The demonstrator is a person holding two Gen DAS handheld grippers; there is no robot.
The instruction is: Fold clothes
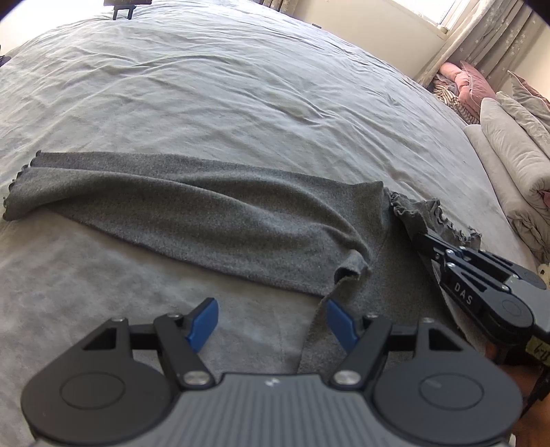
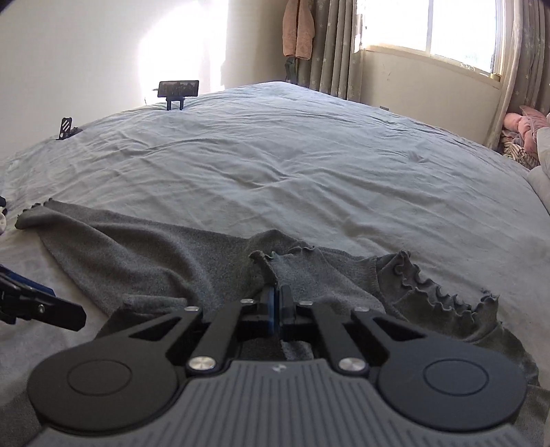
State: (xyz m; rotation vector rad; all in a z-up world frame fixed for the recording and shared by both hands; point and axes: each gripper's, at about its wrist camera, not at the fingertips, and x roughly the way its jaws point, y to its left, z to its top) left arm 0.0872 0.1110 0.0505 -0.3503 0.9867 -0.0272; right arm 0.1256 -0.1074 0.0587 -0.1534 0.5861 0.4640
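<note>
- Grey knit garment (image 1: 192, 213), in the left wrist view, lies stretched across a grey bedsheet (image 1: 240, 86). One long folded part runs from a frilled cuff at the left edge toward the right, where a ruffled hem bunches up.
- Beyond the garment the sheet is bare and wrinkled all the way to the far edge, where a phone on a stand (image 1: 127, 5) sits. The right border is crowded by rolled bedding (image 1: 508, 161) and pink pillows (image 1: 471, 86).
- The left gripper (image 1: 271, 325) hovers with its blue pads wide apart; only a thin edge of the garment runs up between them, and neither pad presses on it.
- The right gripper (image 1: 422, 240) enters from the right, its tip on the ruffled part.
- In the right wrist view, the garment (image 2: 137, 254) spreads leftward and under the tool. The right gripper (image 2: 276, 306) has its jaws closed, pinching a raised ridge of the knit beside the ruffled hem.
- The left gripper (image 2: 51, 302) shows at the left edge, near the garment's near side.
- Open sheet (image 2: 309, 165) extends ahead to the curtains (image 2: 330, 48) and window (image 2: 447, 31).
</note>
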